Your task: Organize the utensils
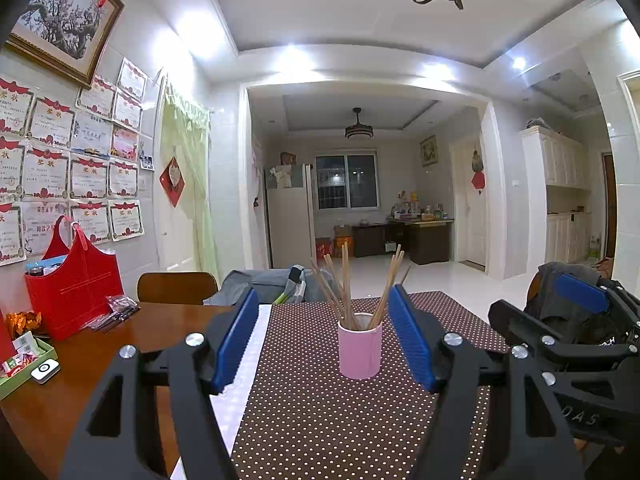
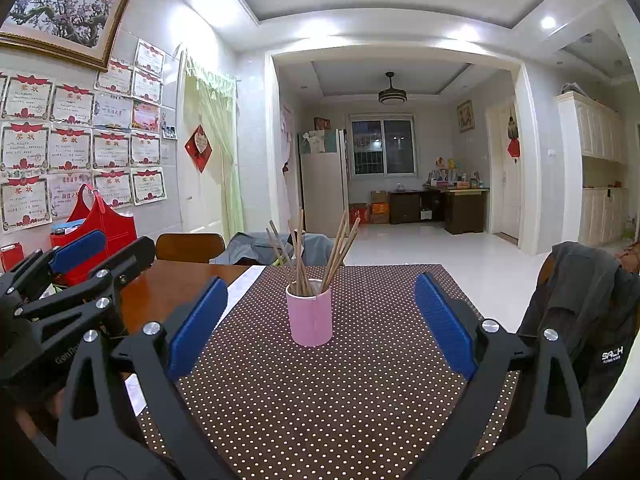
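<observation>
the pink cup [image 1: 359,350] of upright chopsticks [image 1: 348,288] sits mid-frame on the dotted mat [image 1: 320,420], dead ahead of my left gripper [image 1: 324,340] (the nearer one); my right gripper [image 2: 320,328] is spread wide too, both empty.

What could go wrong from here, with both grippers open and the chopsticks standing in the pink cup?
1. The chopsticks fan out loosely above the pink cup; pulling one sideways could tip the cup, which looks light and stands free on the dotted mat.
2. The left gripper and right gripper both face the cup from close together, so they could collide if both reach in.
3. Closing on several crossed sticks at once could scatter the others.
</observation>
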{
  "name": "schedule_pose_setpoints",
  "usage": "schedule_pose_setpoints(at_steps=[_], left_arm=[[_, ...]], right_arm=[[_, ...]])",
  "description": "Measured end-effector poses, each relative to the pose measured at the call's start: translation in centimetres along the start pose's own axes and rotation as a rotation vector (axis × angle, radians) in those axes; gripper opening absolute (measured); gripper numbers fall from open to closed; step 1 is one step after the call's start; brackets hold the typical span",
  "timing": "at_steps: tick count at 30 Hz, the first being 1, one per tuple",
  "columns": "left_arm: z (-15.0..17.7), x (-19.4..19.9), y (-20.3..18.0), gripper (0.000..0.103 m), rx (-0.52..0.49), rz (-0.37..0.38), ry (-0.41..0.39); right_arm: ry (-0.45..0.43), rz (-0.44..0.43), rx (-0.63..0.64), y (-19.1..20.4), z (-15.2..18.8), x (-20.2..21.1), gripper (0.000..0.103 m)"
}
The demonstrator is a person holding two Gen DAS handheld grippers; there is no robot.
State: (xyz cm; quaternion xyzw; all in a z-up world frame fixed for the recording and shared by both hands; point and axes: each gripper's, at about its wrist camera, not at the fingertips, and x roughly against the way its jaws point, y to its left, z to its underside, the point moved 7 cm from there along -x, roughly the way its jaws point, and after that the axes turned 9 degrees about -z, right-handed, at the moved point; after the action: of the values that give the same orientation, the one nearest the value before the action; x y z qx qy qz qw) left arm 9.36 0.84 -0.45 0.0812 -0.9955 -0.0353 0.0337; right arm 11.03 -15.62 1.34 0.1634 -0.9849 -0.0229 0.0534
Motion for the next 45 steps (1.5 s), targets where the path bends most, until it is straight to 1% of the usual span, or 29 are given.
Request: schedule_pose_setpoints(at_steps=[20, 29, 45], left_arm=[[0.3, -0.1, 0.4, 0.066, -0.002, 0.0, 0.003], [0.3, 0.0, 0.5, 0.066, -0.003, 0.0, 0.004], [0.2, 0.0, 0.6, 0.066, -0.004, 0.001, 0.006]], right_arm=[[0.007, 0.001, -0.008, 0.3, 0.5, 0.0, 0.093], [0.015, 0.003, -0.016, 1.2, 1.8, 0.5, 0.093], [0.018, 0.002, -0.019, 0.9, 1.7, 0.4, 0.093]])
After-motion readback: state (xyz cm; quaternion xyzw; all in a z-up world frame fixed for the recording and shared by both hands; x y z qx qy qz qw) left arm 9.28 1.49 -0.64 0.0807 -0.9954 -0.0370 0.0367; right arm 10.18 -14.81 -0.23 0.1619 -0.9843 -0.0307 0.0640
